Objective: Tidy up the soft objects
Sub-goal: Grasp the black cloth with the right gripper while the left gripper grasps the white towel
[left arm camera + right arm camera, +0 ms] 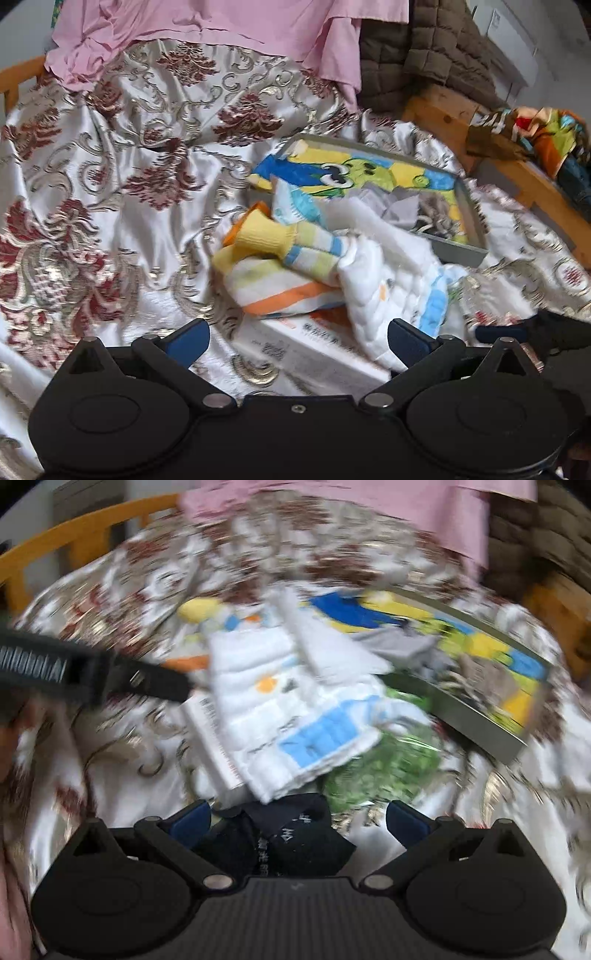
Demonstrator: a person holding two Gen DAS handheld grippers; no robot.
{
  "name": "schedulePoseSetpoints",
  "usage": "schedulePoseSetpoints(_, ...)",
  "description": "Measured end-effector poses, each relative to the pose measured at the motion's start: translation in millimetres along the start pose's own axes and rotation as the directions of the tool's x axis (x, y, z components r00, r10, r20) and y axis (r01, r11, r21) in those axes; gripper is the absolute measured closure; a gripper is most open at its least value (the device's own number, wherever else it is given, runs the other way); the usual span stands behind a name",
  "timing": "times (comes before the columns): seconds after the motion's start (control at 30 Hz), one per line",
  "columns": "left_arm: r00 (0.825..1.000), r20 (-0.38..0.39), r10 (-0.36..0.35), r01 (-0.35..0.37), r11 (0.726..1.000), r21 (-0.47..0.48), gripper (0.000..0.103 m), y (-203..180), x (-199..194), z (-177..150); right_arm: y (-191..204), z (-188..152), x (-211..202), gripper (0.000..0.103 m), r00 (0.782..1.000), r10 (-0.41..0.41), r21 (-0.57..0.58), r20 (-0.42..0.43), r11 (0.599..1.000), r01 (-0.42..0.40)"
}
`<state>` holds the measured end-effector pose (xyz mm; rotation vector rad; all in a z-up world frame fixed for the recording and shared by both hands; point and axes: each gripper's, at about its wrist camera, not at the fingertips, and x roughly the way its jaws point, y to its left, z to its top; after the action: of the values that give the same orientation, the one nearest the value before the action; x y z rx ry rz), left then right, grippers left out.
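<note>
At the bottom of both frames our left gripper (297, 341) and right gripper (298, 821) gape wide, empty. Past them, mid-frame, white quilted cloths (384, 280) spill beside the grey shallow tray (458, 254), probably their destination.

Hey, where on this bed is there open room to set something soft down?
Free: the wide stretch of brocade bedspread, bordered by the pink cloth behind and the striped socks on one side. Crowded: the middle, where socks, the white quilted cloth and the grey tray with its cartoon towel bunch together.
</note>
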<state>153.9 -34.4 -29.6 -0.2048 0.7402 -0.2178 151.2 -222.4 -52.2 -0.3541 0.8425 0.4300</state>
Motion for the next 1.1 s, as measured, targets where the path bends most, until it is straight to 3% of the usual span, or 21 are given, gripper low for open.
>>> schedulePoseSetpoints(0.13,0.995,-0.011,-0.1,0.099,0.995,-0.02,0.001,2.1,8.2,1.9,2.6,-5.2,4.1,0.0,0.999,0.04,-0.118,-0.005,0.992,-0.04)
schedulePoseSetpoints(0.4,0.971,-0.035,-0.238,0.236,0.971,-0.04,0.001,-7.2,31.6,0.3,1.6,-5.2,21.6,0.0,0.993,0.108,-0.087,-0.049,0.99,-0.112)
schedulePoseSetpoints(0.6,0.957,-0.028,-0.288,0.288,0.957,-0.025,0.004,-16.6,43.3,-0.3,4.4,-7.6,31.6,0.001,0.99,0.123,-0.073,-0.071,0.989,-0.128)
schedulePoseSetpoints(0.8,0.938,-0.067,-0.341,0.336,0.939,-0.074,0.019,-17.2,56.8,1.5,3.5,-10.0,35.4,0.001,0.988,0.132,-0.039,-0.079,0.99,-0.135)
schedulePoseSetpoints(1.0,0.926,-0.052,-0.374,0.369,0.926,-0.082,0.032,-18.1,56.8,1.0,0.6,-8.4,41.9,0.001,0.98,0.178,-0.011,-0.093,0.984,-0.179)
schedulePoseSetpoints(1.1,0.919,-0.058,-0.39,0.38,0.916,-0.129,0.045,-16.1,65.2,1.1,-2.2,-8.1,45.3,0.002,0.973,0.208,0.022,-0.096,0.978,-0.207)
